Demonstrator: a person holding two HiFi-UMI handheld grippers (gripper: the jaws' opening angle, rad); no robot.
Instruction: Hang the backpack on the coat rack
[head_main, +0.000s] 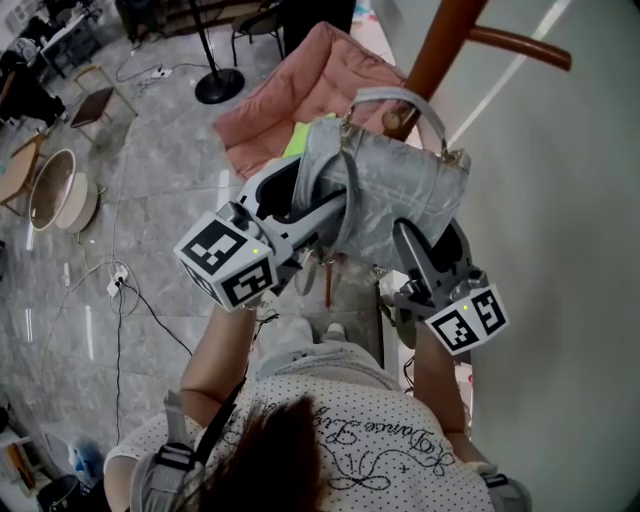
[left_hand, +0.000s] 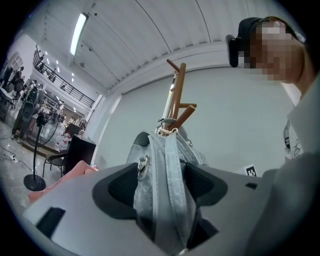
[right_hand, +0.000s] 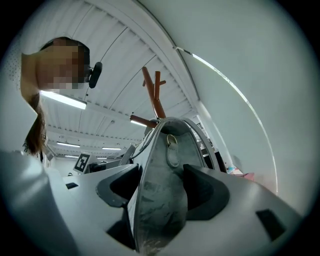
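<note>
A grey quilted backpack (head_main: 400, 190) hangs in the air against the brown wooden coat rack (head_main: 440, 50). Its top handle (head_main: 400, 97) loops around the pole, below a side peg (head_main: 520, 45). My left gripper (head_main: 330, 200) is shut on the bag's left side and strap. The left gripper view shows the backpack (left_hand: 160, 165) pinched between the jaws of that gripper (left_hand: 162, 182), with the rack (left_hand: 177, 95) just behind it. From the right, my right gripper (head_main: 412, 240) is shut on the bag's other side. In the right gripper view, this gripper (right_hand: 160, 187) presses on the backpack (right_hand: 165, 205).
A white wall (head_main: 560, 200) stands close on the right. A pink cushion (head_main: 300, 90) lies behind the bag. On the grey floor at left are a black stand base (head_main: 218, 85), a chair (head_main: 95, 100), a round basin (head_main: 60, 190) and cables (head_main: 118, 280).
</note>
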